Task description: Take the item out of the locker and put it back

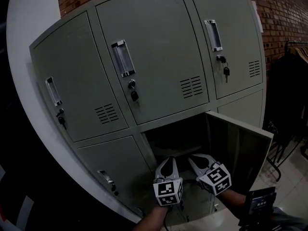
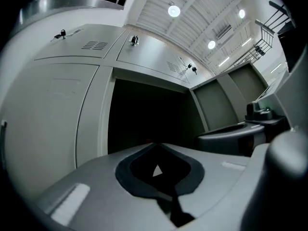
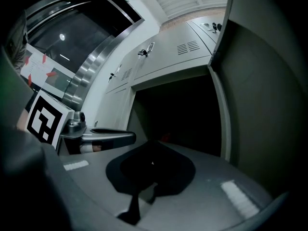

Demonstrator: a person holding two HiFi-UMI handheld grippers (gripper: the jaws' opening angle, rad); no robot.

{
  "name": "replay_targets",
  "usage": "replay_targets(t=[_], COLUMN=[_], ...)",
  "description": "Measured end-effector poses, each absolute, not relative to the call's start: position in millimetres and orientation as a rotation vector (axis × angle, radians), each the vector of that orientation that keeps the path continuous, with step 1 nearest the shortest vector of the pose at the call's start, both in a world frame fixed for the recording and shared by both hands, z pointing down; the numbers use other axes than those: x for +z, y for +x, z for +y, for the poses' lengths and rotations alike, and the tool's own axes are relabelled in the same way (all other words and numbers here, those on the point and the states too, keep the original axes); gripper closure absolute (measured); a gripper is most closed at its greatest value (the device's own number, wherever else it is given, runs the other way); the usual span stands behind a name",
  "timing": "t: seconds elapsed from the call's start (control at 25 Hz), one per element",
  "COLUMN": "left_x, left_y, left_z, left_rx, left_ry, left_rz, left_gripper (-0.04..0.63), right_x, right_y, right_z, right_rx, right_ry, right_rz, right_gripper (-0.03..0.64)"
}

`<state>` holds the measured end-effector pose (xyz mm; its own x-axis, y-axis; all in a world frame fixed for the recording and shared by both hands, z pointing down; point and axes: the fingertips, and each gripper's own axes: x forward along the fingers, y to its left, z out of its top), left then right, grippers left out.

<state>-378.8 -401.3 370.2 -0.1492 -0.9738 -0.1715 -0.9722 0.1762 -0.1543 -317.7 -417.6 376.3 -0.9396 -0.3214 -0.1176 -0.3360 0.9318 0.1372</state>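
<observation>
A grey locker bank fills the head view. Its lower middle compartment (image 1: 177, 137) stands open and dark, with the door (image 1: 243, 150) swung out to the right. Both grippers are held side by side just in front of that opening, pointing in. My left gripper (image 1: 169, 159) (image 2: 155, 146) has its jaws together with nothing between them. The right gripper (image 1: 195, 158) (image 3: 153, 142) is shut and empty as well. A faint reddish spot (image 3: 165, 137) shows deep in the dark compartment; what it is cannot be told.
The closed locker doors above carry handles and keys in their locks (image 1: 134, 96) (image 1: 226, 71). A white column (image 1: 21, 81) stands at the left. Dark clothes hang on a rack (image 1: 291, 95) at the right, beyond the open door. A brick wall is behind.
</observation>
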Motion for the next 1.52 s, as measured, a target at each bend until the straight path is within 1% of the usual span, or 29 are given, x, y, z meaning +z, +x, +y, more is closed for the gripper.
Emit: replay_targets(t=[0.52,0.56,0.68,0.88,1.04,1.08,1.16,1.28,1.48,1.52], left_x=[367.6,367.7,368.9,372.5,374.0,373.6,372.0,369.1,365.6,365.6], left_y=[-391.7,-392.6,-395.3,-403.2,-407.4,-407.8,-408.3,-410.1,-410.2,-410.4], left_z=[-420.0,-418.9,-415.3,-409.0,-404.0,-402.8,-400.7,-397.9,-396.9,-397.5], left_rx=[-0.039,-0.036,-0.03,-0.017,0.001,0.003,0.008,0.018,0.018,0.018], left_ry=[-1.865,-1.864,-1.866,-1.863,-1.872,-1.874,-1.879,-1.877,-1.887,-1.89], left_rz=[2.228,2.229,2.232,2.245,2.25,2.249,2.245,2.238,2.226,2.225], left_gripper=[0.597,0.598,0.598,0.598,0.598,0.598,0.598,0.597,0.597,0.598], right_x=[372.8,371.8,368.6,363.0,362.5,363.6,367.6,374.3,388.3,391.9], right_y=[-348.5,-353.1,-368.4,-394.3,-415.2,-420.4,-429.9,-441.3,-454.0,-454.9], right_z=[-448.9,-450.0,-455.7,-470.5,-482.9,-486.4,-494.1,-504.7,-509.9,-510.2], right_rx=[0.273,0.289,0.322,0.369,0.387,0.396,0.406,0.404,0.437,0.456], right_ry=[-0.506,-0.501,-0.483,-0.486,-0.493,-0.496,-0.499,-0.505,-0.476,-0.469], right_rz=[3.013,3.019,3.045,3.09,3.148,3.169,3.216,3.278,3.401,3.431], right_gripper=[0.626,0.613,0.516,0.414,0.319,0.305,0.281,0.27,0.275,0.291])
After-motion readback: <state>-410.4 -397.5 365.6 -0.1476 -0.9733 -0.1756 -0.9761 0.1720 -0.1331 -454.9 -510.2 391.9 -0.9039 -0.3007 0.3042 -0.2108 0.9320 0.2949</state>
